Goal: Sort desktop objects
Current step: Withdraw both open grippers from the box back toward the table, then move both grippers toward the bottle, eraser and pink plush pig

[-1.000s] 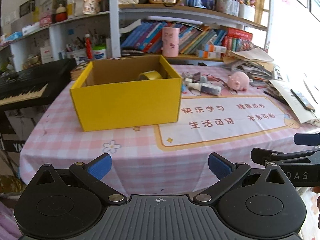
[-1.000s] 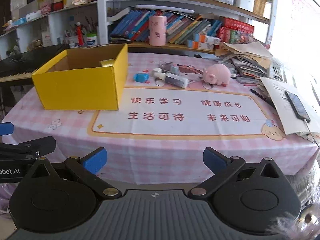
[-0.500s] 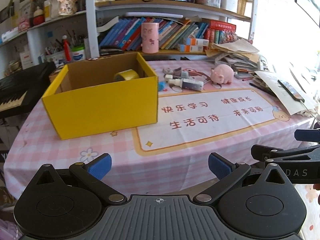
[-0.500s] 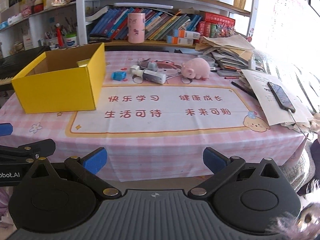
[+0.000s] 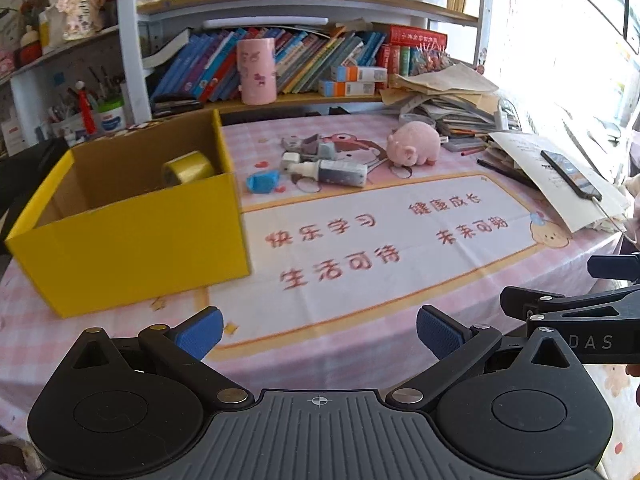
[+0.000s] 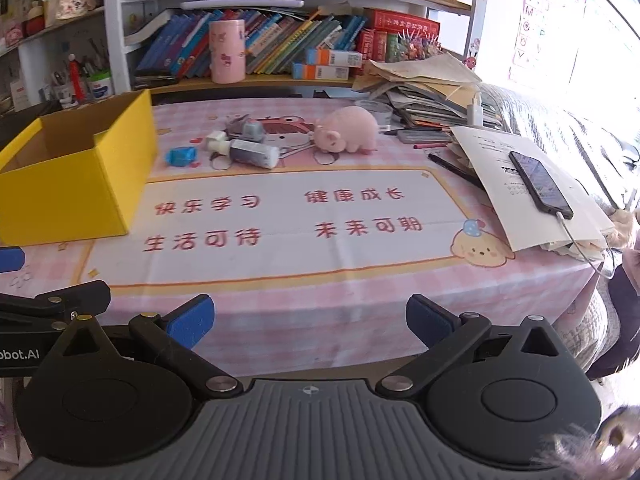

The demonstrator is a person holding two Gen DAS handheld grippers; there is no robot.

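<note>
Both my left tongs (image 5: 318,330) and right tongs (image 6: 310,316) hang released and empty. The bottle (image 6: 252,153) lies on the tabletop (image 6: 360,280) right of the yellow box (image 6: 72,184) — long axis crosswise, far ahead, right tongs likely nearer.

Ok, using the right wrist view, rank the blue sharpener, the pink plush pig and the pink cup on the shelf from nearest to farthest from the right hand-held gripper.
From the right hand-held gripper, both fingers spread and empty:
1. Small blue plastic sharpener, ahead left, beside the yellow cardboard box.
2. Pink plush pig, ahead, slightly right, farther back on the table.
3. Tall pink patterned cup, on the shelf behind the table.
</note>
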